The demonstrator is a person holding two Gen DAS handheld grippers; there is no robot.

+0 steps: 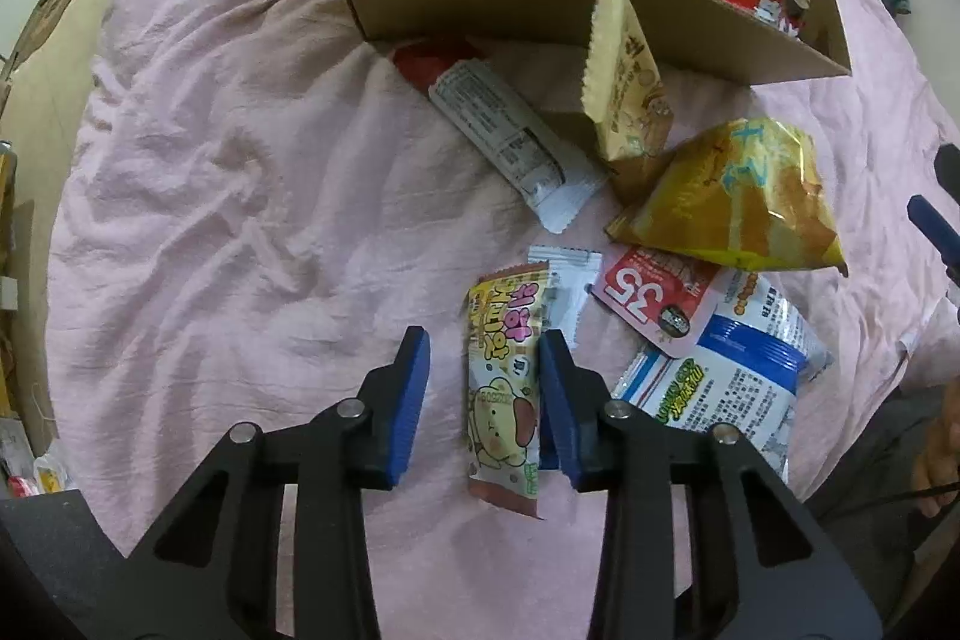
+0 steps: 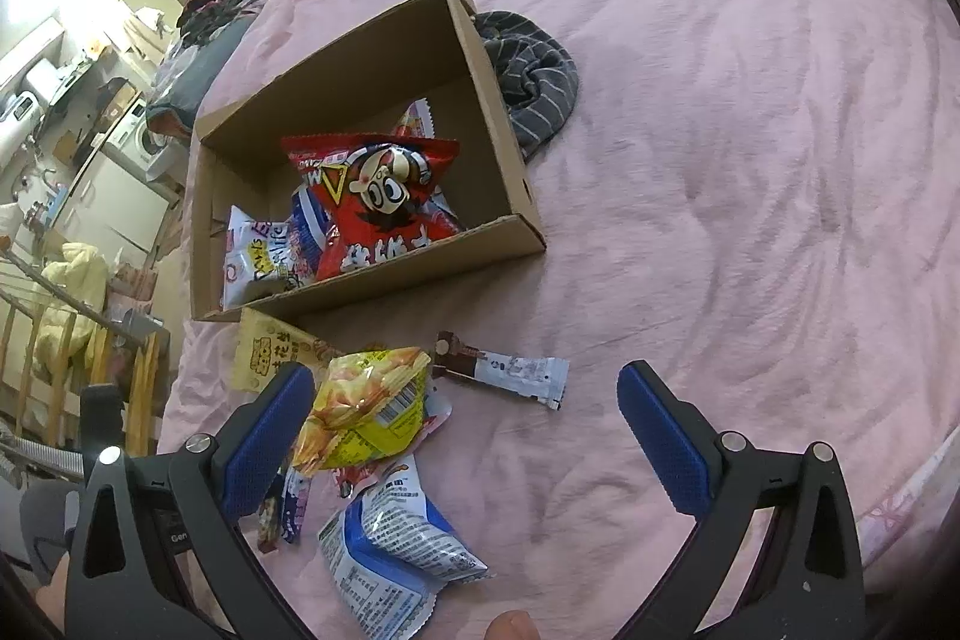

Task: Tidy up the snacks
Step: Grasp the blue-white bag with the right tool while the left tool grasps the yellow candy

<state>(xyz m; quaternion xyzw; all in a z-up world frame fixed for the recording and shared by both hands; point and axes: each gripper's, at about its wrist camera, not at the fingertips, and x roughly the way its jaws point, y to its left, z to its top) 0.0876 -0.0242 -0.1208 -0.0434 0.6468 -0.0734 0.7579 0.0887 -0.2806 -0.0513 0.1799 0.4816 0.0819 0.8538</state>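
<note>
left gripper (image 1: 483, 388): nearest the lens, blue pads partly apart, straddling the cartoon-dog snack stick (image 1: 504, 388); right pad touching or just beside the stick's edge, left pad apart from it. Nothing gripped.
cartoon-dog snack stick: lies flat on the pink bedspread (image 1: 228, 172), long axis running away from the camera, between the pads.
right gripper (image 2: 468, 436): jaws wide, holding nothing; left pad just beside the yellow chip bag (image 2: 366, 409), right pad over bare bedspread.
loose snacks: yellow chip bag puffed, resting on the pile; blue-white bag (image 2: 390, 538) nearest the right camera; red "35" pack (image 1: 654, 298) partly on top of the blue-white bag; silver wrapper (image 1: 510, 136) lies diagonal, near the box; beige pack (image 1: 624, 88) leans against the box front wall; brown-white bar (image 2: 504, 367) apart from the pile, on the bedspread.
cardboard box (image 2: 498, 112): open top, on the bedspread beyond the pile; red cartoon-face bag (image 2: 378, 196) on top inside, white and blue bags beside it.
striped cloth (image 2: 534, 76): bunched against the box's far side.
</note>
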